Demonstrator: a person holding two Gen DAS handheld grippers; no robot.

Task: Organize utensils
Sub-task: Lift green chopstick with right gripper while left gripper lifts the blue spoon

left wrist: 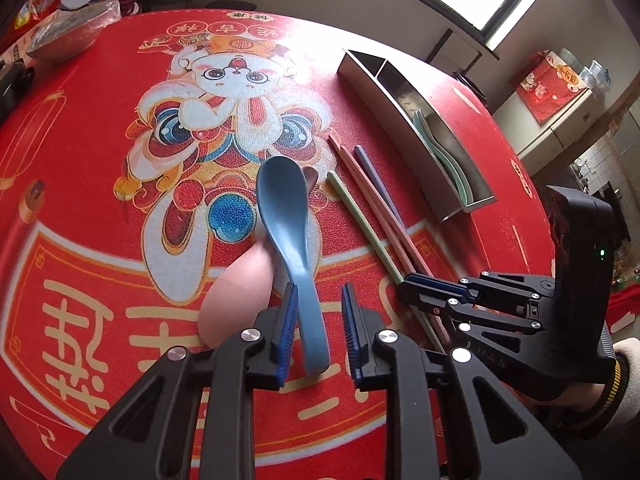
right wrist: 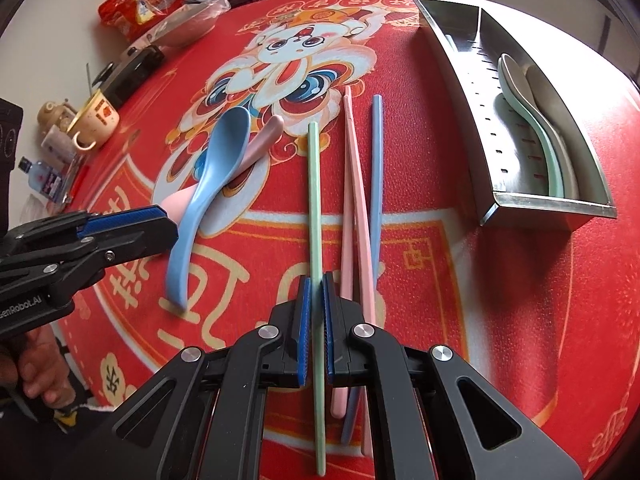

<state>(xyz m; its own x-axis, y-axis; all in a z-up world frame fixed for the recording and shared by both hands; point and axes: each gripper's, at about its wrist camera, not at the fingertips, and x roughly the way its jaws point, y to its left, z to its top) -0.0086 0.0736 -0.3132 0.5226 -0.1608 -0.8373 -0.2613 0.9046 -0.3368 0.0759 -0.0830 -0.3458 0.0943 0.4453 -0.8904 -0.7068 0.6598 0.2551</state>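
Blue spoon (left wrist: pixel 286 216): a matte blue plastic soup spoon with a deep oval bowl and a curved handle; it is lying tilted across a pink spoon (left wrist: pixel 240 284) near the middle of the tabletop (left wrist: pixel 100 184), its bowl pointing away from the person and its handle running back between the left gripper's jaws.
Pink spoon: it is sitting under the blue one, its bowl showing on one side and its handle tip on the other.
Chopsticks: a green chopstick (right wrist: pixel 314 208), two pink chopsticks (right wrist: pixel 356 200) and a blue chopstick (right wrist: pixel 376 168) are lying side by side on the red cloth, between the spoons and the metal holder; the pink pair is crossing.
Metal holder (right wrist: pixel 484 132): a long steel tray with a divider is lying on the tabletop at the right; a pale green spoon (right wrist: pixel 520 92) and a grey spoon (right wrist: pixel 548 96) are resting in its nearer compartment.
Left gripper (left wrist: pixel 318 328): its jaws are standing partly apart around the blue spoon's handle; one blue pad is touching the handle, the other is showing a gap, so it is not yet clamping.
Right gripper (right wrist: pixel 316 328): it is clenched on the green chopstick near its nearer end, both pads pressing against it.
Hands: a hand (right wrist: pixel 38 364) is gripping the left tool's handle; a cream sleeve (left wrist: pixel 624 384) is showing behind the right one.
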